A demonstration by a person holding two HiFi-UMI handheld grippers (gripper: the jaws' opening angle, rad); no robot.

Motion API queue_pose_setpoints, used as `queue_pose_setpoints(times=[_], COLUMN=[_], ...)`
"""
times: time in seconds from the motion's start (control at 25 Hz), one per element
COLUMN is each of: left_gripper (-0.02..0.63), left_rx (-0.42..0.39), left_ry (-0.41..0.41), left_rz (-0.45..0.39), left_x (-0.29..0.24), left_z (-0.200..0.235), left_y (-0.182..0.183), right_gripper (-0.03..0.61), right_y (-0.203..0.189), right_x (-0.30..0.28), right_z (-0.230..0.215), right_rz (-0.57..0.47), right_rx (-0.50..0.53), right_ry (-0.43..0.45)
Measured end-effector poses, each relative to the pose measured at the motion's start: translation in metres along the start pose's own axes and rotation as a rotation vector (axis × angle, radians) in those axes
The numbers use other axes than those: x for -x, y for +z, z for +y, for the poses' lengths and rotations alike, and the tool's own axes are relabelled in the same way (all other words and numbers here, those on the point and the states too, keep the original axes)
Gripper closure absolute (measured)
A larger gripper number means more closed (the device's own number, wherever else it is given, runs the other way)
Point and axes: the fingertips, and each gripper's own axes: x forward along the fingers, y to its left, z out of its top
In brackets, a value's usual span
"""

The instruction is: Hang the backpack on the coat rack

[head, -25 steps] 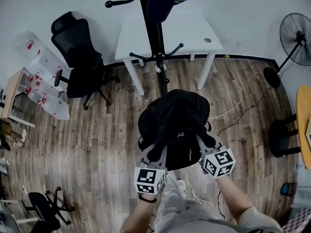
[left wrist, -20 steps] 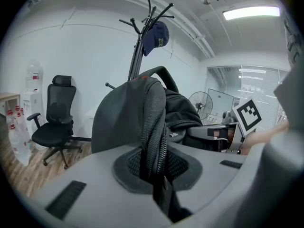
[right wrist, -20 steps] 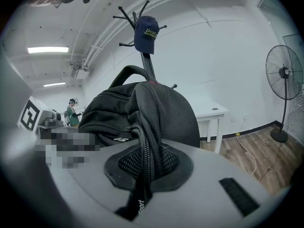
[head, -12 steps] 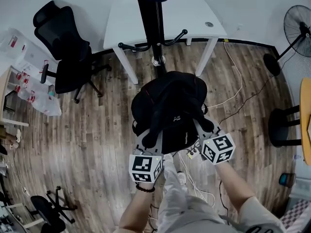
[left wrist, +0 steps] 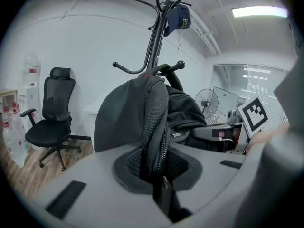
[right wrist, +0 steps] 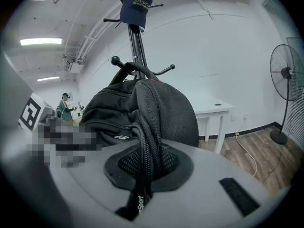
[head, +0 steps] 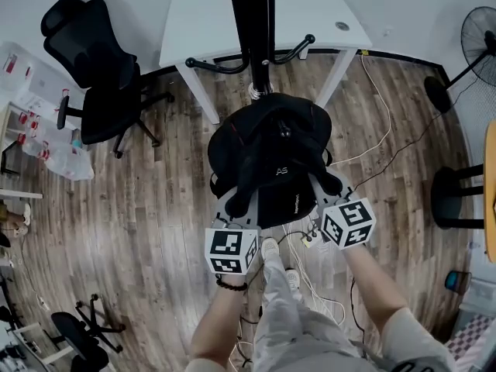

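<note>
A black backpack (head: 271, 157) hangs in the air between my two grippers, right in front of the black coat rack pole (head: 249, 22). My left gripper (head: 236, 208) is shut on the left mesh shoulder strap (left wrist: 154, 127). My right gripper (head: 324, 196) is shut on the right strap (right wrist: 145, 141). In both gripper views the pack's top sits just below a lower hook (left wrist: 171, 69) of the coat rack (right wrist: 137, 46). A navy cap (right wrist: 135, 6) hangs on an upper hook.
A white desk (head: 201, 22) stands behind the rack. A black office chair (head: 97, 76) is to the left, a standing fan (head: 480, 41) to the right. White cables (head: 380, 142) trail over the wooden floor. A round stool (head: 453, 200) stands at the right.
Both grippers have carried the backpack forward toward the coat rack and lowered a little. The pack now sits close under the lower hooks. The grips have not changed.
</note>
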Motion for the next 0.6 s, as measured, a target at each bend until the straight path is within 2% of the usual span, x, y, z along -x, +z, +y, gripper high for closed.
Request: queue_pose_setpoints(times=[0.2,0.6], left_gripper=[0.581,0.577], left_rx=[0.002,-0.018], left_ry=[0.003,0.022], left_rz=[0.004,-0.053], left_x=[-0.015,-0.038], left_z=[0.011,0.027], left_y=[-0.010,-0.026], right_gripper=[0.548,0.546], right_y=[-0.010,-0.028], right_x=[-0.015,-0.043], right_z=[-0.005,-0.016], right_rz=[0.012,-0.023], right_rx=[-0.009,0.012], right_ry=[-0.018,-0.072])
